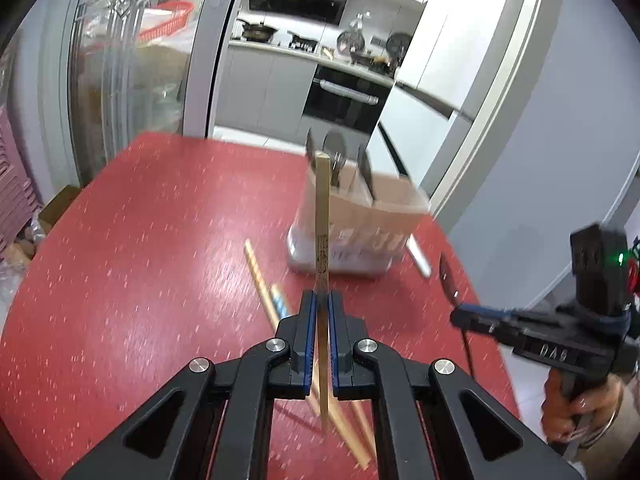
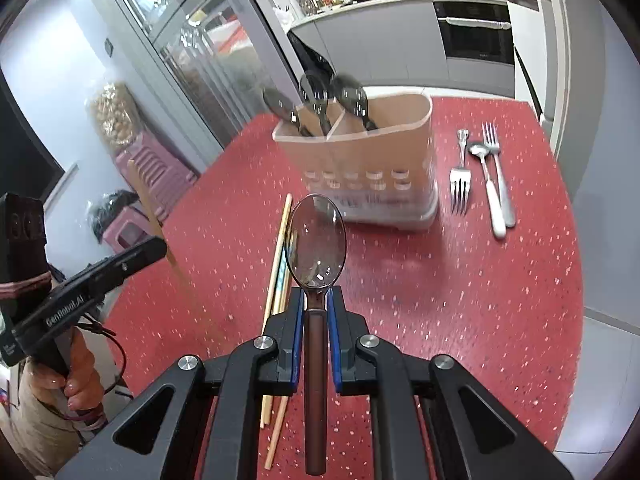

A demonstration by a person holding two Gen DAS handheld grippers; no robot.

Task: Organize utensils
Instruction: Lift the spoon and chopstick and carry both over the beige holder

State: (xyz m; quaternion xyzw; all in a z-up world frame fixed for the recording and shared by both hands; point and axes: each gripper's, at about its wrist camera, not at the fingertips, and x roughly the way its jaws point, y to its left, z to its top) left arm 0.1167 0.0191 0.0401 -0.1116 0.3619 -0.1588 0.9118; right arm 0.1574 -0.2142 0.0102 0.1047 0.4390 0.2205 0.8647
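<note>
My left gripper (image 1: 322,300) is shut on a wooden chopstick (image 1: 322,208), held upright above the red table (image 1: 140,240); it also shows in the right wrist view (image 2: 150,204). My right gripper (image 2: 316,296) is shut on a dark spoon (image 2: 317,236) by its brown handle, bowl pointing toward the utensil holder (image 2: 372,160). The beige holder (image 1: 360,220) has two compartments and three dark spoons (image 2: 320,96) stand in its left one. Loose chopsticks (image 2: 278,256) lie on the table below both grippers; they show in the left wrist view (image 1: 260,280) too.
Two forks (image 2: 460,184) (image 2: 494,148) and a white-handled spoon (image 2: 490,192) lie on the table right of the holder. Glass doors (image 1: 132,60) and a kitchen lie beyond the table's far edge. Pink stools (image 2: 156,176) stand on the floor to the left.
</note>
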